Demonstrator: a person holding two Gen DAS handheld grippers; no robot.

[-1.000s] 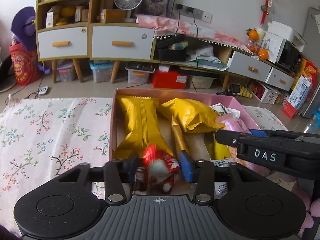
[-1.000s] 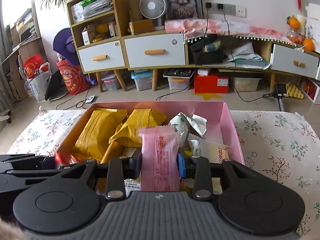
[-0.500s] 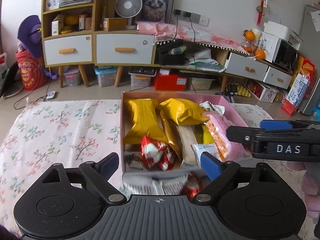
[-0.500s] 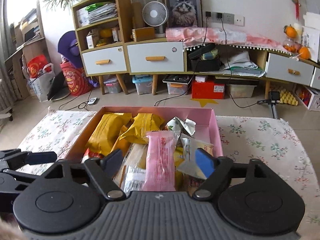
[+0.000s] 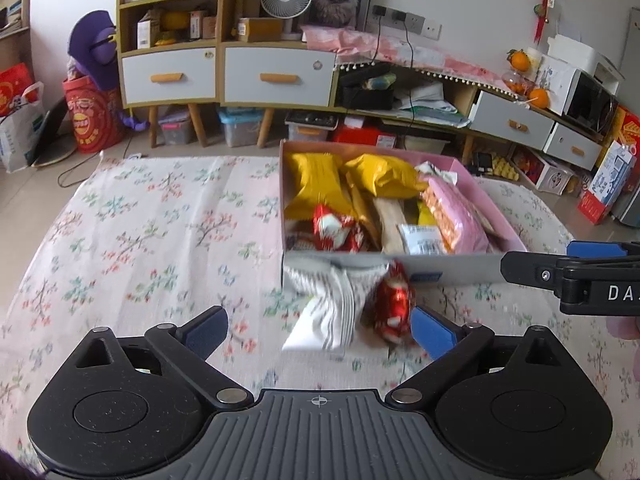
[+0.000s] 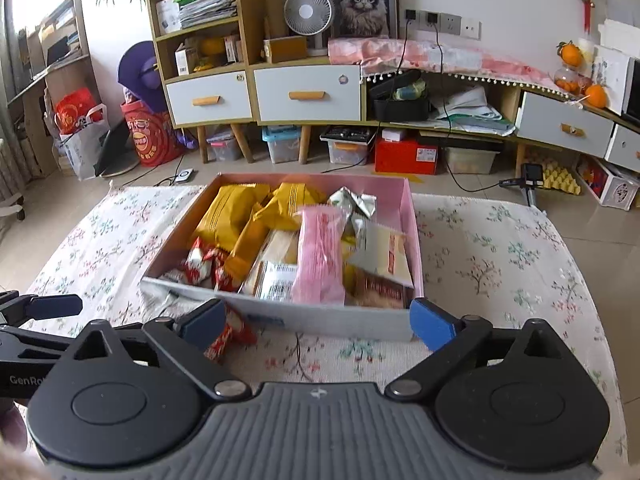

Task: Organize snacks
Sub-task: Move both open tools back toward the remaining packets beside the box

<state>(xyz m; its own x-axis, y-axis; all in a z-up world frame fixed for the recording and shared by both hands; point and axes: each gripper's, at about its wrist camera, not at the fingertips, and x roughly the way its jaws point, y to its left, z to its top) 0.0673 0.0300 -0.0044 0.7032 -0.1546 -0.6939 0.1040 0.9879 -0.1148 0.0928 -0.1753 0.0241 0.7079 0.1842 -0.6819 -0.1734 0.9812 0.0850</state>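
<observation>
A pink box on the floral tablecloth holds several snacks: yellow bags, a red-and-white pack and a pink pack. A white striped pack and a small red pack lie on the cloth in front of the box. My left gripper is open and empty just before these two. My right gripper is open and empty at the box's near wall.
The floral cloth spreads to the left of the box and also to its right. Cabinets with drawers, a fan and floor clutter stand beyond the table's far edge.
Both grippers released their packs into the box, the red-and-white one and the pink one, opened wide and drew back toward me. The white and red packs in front of the box have come into view.
</observation>
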